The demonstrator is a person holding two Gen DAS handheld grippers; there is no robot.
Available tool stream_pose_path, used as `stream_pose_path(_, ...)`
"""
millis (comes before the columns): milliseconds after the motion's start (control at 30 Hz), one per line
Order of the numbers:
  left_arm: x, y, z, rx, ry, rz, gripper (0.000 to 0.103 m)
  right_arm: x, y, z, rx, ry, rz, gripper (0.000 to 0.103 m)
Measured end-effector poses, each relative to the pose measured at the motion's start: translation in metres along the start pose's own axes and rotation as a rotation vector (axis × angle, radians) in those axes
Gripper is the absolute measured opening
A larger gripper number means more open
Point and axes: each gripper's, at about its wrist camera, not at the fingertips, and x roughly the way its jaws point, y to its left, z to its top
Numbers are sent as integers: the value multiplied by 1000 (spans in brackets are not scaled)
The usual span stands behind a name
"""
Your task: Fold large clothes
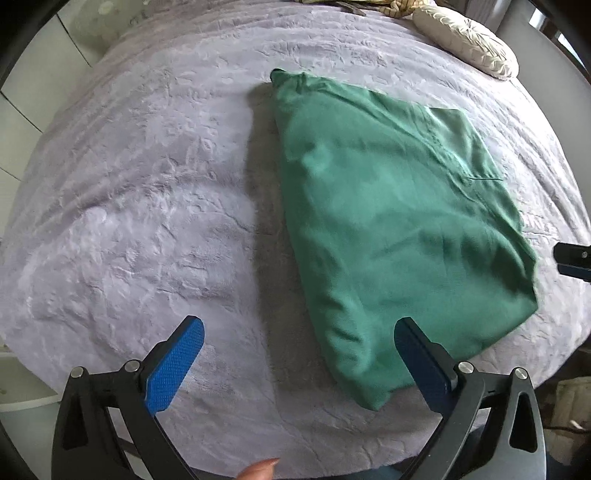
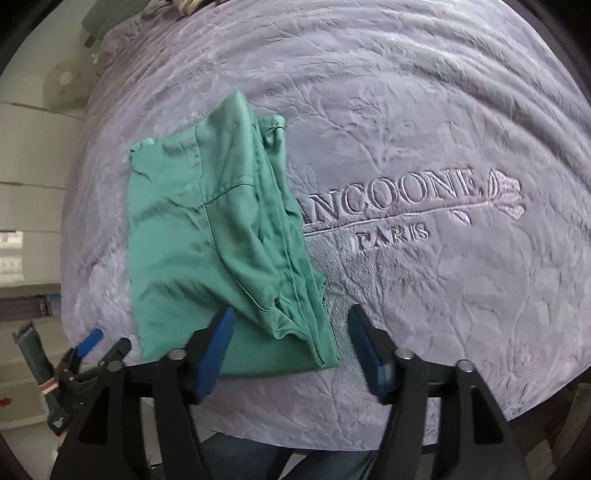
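Note:
A green garment [image 1: 388, 229] lies folded into a compact stack on the lilac bedspread [image 1: 147, 184]. My left gripper [image 1: 299, 332] is open and empty, hovering above the garment's near left corner. In the right wrist view the garment [image 2: 207, 240] shows its seams and folded layers. My right gripper [image 2: 291, 325] is open and empty, just above the garment's near right corner. The right gripper's tip shows at the far right edge of the left wrist view [image 1: 572, 262]. The left gripper shows at the lower left of the right wrist view [image 2: 88, 347].
A cream ruched pillow [image 1: 465, 40] and a striped cloth [image 1: 402, 7] lie at the far end of the bed. The bedspread [image 2: 443, 110] bears embroidered lettering [image 2: 399, 206] to the right of the garment. White drawers [image 2: 26, 184] stand to the left.

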Motion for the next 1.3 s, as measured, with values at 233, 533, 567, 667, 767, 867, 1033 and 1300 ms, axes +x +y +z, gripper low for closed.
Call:
stream_pose_path(233,-5,4,9,-51,58,14,103,1,30,0,-97,17,-135,82)
stream_pose_path(533,-42,6,37,-120,-10,33,103,-28,78,11,-216,-114,-205,103)
stream_pose_path(567,-46,5,39,-119,-23,39,103,-32,83,11,-222,-132,-211,103)
stream_pose_path(667,-52,1,42,-112,-40,56,103,-38,92,13,-227,-141,-216,103)
stream_pose_path(767,-60,-4,44,-105,-58,62,103,-40,98,12,-226,-125,-219,103)
stream_pose_path(867,-64,-10,45,-106,-64,62,103,-42,102,11,-233,-126,-235,103)
stream_pose_path(1033,-68,-16,47,-95,-67,69,103,-45,107,9,-244,-134,-249,103)
stream_pose_path(1300,-70,-22,47,-94,-69,74,103,-45,107,9,-235,-131,-262,103)
